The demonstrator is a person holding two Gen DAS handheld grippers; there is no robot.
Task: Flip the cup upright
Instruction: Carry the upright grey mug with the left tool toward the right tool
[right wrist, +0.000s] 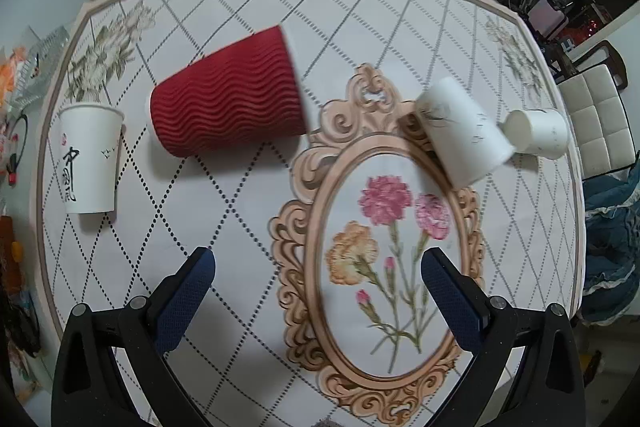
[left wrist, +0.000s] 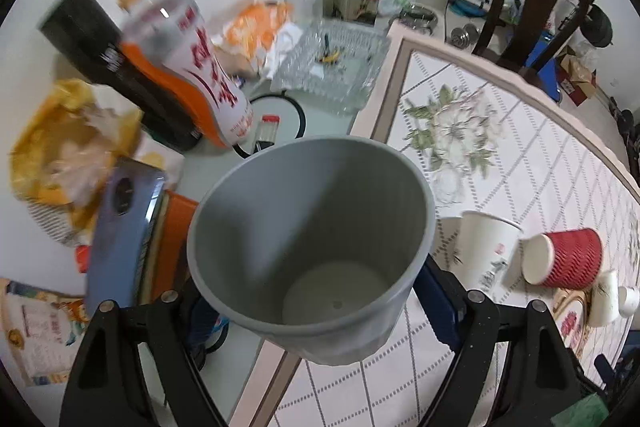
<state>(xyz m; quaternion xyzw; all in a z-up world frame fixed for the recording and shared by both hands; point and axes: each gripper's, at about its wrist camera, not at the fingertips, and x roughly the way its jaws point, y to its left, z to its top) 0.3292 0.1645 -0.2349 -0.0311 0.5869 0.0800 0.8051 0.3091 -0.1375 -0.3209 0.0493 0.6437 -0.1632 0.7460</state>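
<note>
Your left gripper point(left wrist: 316, 311) is pinching the grey cup point(left wrist: 312, 247) low on its body, w/ the mouth facing the cam so you see straight down to its pale bottom. The cup is held up off the counter point(left wrist: 500, 155), over the counter's left edge. Behind it sits clutter: an orange-and-white bottle point(left wrist: 192, 67), a clear glass tray point(left wrist: 336, 63) and a blue phone point(left wrist: 124, 231).

Your right gripper point(right wrist: 318, 291) is spread wide, nothing btwn the blue pads point(right wrist: 188, 299), hovering above the flowered cloth. Ahead of it the red ribbed cup point(right wrist: 228, 95) lies on its side. Left of that, near but apart, a white paper cup point(right wrist: 90, 163) stands upright. To the right, a white cup point(right wrist: 464, 135) lies tipped on its side, w/ a smaller white cup point(right wrist: 536, 133) also on its side just beside it near the counter's edge.
</note>
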